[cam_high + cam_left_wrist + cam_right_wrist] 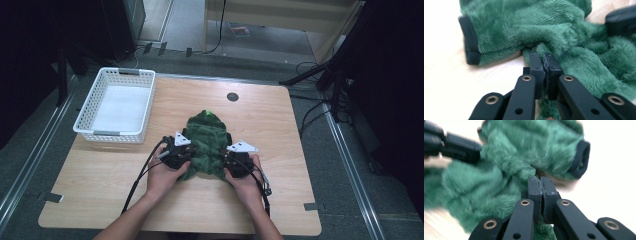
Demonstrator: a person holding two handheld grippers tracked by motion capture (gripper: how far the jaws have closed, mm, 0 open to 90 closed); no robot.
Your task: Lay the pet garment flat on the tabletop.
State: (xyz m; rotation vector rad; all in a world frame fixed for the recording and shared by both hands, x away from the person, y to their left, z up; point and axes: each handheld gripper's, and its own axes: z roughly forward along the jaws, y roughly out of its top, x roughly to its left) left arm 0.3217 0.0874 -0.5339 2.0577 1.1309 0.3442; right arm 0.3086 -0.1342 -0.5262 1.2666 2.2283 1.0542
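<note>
Black fingers [537,68] of the left gripper [543,65] are clamped together on a pinch of green fleece, and the fingers [549,188] of the right gripper [541,185] are pressed shut the same way on the opposite edge, a tuft of pile showing between the pads. The fleece is a plush green garment [207,142] with dark ribbed cuffs [470,41], lying rumpled near the middle of the wooden worktop [280,130], between the two hands [162,177] that come in from the near edge. A white slatted basket [102,134] stands well apart on the worktop's far left corner, with nothing visible inside it. Judged from this layout, the work appears to be at an early stage: both sides of the garment are gripped, but it is still bunched, neither smoothed flat nor folded, and it has not been carried to the basket, if that is where it is bound.
</note>
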